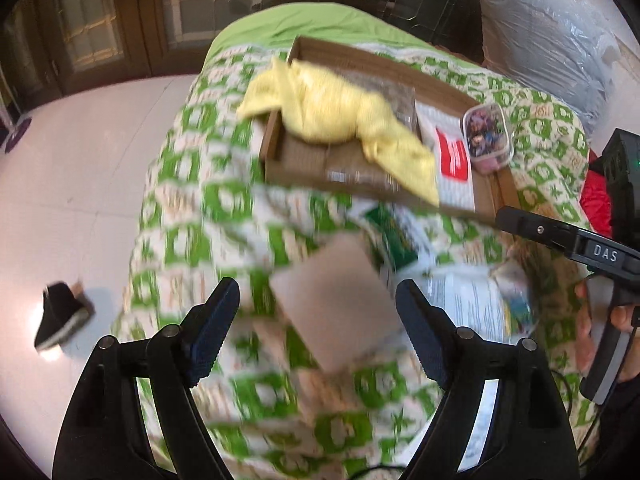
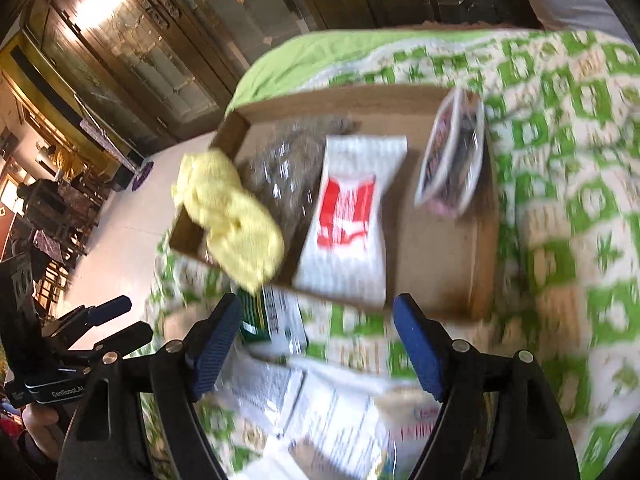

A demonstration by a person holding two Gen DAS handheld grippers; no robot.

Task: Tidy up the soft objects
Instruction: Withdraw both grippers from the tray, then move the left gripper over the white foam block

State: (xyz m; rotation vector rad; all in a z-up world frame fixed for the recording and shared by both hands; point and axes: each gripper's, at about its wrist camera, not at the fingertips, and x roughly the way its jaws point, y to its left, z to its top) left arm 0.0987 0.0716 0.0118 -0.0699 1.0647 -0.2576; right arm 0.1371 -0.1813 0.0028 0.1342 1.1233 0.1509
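A shallow cardboard box (image 1: pixel 304 168) (image 2: pixel 440 256) lies on a green-and-white patterned bedspread (image 1: pixel 192 216) (image 2: pixel 560 160). In it are a yellow cloth (image 1: pixel 340 116) (image 2: pixel 236 216) draped over its left rim, a clear crinkly bag (image 2: pixel 288 168), a white-and-red packet (image 1: pixel 450 156) (image 2: pixel 348 220) and a small clear tub (image 1: pixel 486 136) (image 2: pixel 452 160). A pale pink-grey pad (image 1: pixel 336 300) lies on the bed between the fingers of my open, empty left gripper (image 1: pixel 320 328). My right gripper (image 2: pixel 316 344) is open and empty above white printed packets (image 2: pixel 328 412) and a green packet (image 2: pixel 256 316).
A white tiled floor (image 1: pixel 80 184) lies left of the bed, with a black shoe (image 1: pixel 60 320) on it. Dark wooden cabinets (image 2: pixel 132 48) stand behind. A large plastic-wrapped bundle (image 1: pixel 548 40) sits at the back right. Printed packets (image 1: pixel 472 300) lie on the bed.
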